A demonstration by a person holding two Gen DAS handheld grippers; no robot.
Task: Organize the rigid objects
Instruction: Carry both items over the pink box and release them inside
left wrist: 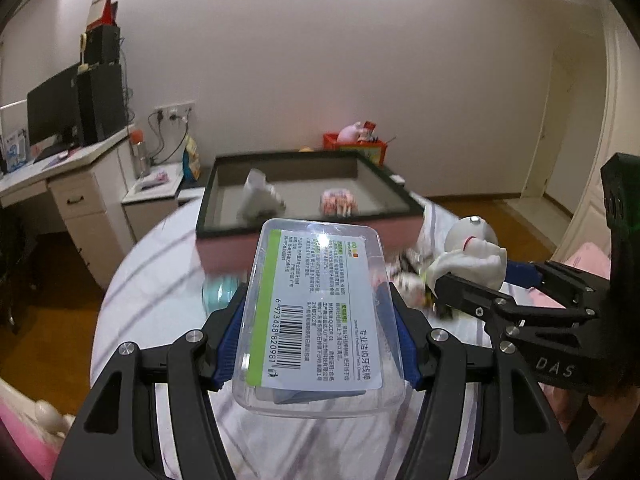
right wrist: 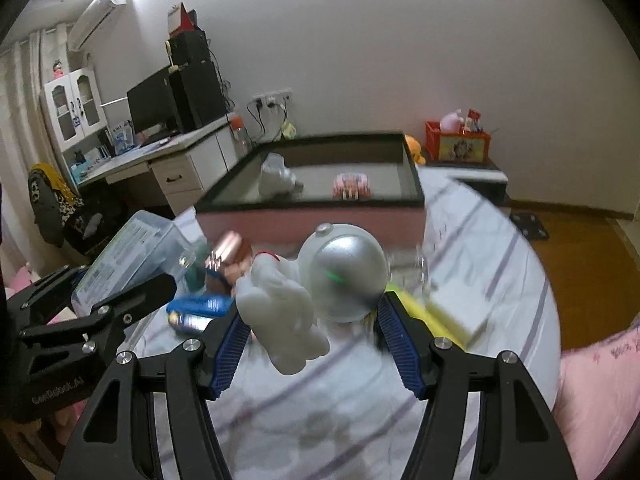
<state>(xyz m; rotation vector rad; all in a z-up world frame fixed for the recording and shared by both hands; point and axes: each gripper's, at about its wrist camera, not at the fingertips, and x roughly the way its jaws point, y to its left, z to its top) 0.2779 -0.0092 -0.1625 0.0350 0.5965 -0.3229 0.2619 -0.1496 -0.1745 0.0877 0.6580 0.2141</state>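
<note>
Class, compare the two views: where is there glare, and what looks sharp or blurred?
Left wrist view: glare on the clear box, barcode sharp, tray smeared. Right wrist view: bright ceiling light top left, astronaut toy fairly sharp, tray and tablecloth motion-blurred.

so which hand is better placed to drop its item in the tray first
Probably left: the left gripper holds the clear floss box pointing straight at the tray. The right gripper, gripping the astronaut figure, sits off to its side.

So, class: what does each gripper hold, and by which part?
Left gripper: clear plastic box, clamped across its long sides. Right gripper: white astronaut figure, gripped across body and helmet.
</note>
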